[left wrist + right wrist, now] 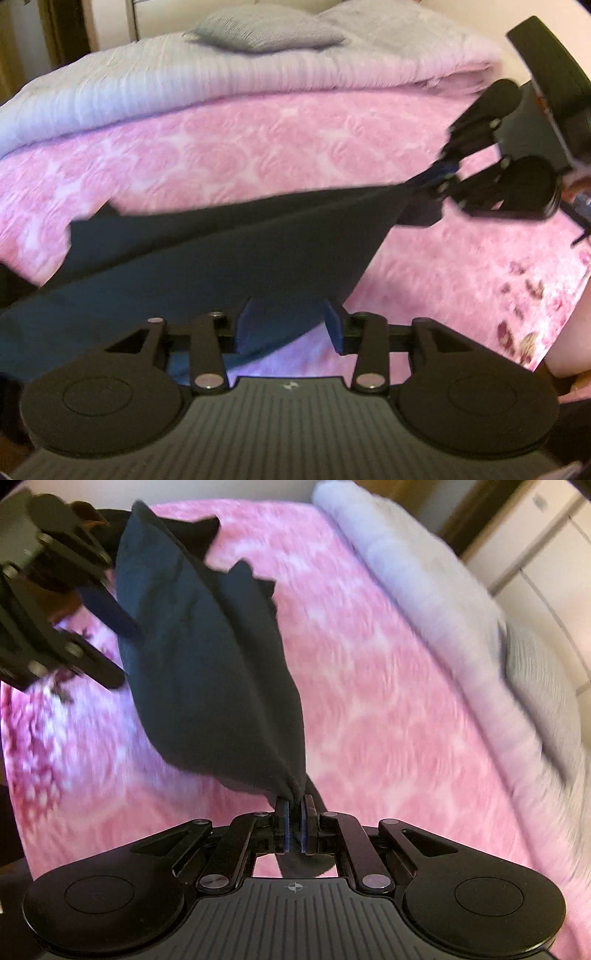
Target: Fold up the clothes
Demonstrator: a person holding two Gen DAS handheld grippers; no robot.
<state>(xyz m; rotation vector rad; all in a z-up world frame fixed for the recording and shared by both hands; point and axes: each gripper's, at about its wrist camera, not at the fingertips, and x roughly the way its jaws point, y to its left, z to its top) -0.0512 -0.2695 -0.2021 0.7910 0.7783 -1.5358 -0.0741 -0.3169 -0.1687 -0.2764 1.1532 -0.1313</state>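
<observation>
Two claws | right claw [294,819] pinches dark garment [207,657] | left claw [291,325] parted, cloth between

I've got one dark navy garment [207,251] up off the bed, plain soft knit with no print that I can make out. It's stretched into a long, sagging sheet, one corner drawn to a tight point on the right of the left wrist view. In the right wrist view it [207,657] billows like a pouch and narrows to a bunched tip at the bottom. The far edge looks ragged, with a couple of pointed flaps sticking up. The fabric hangs doubled, layers folded loosely over each other; motion blur hides seams and hems.
</observation>
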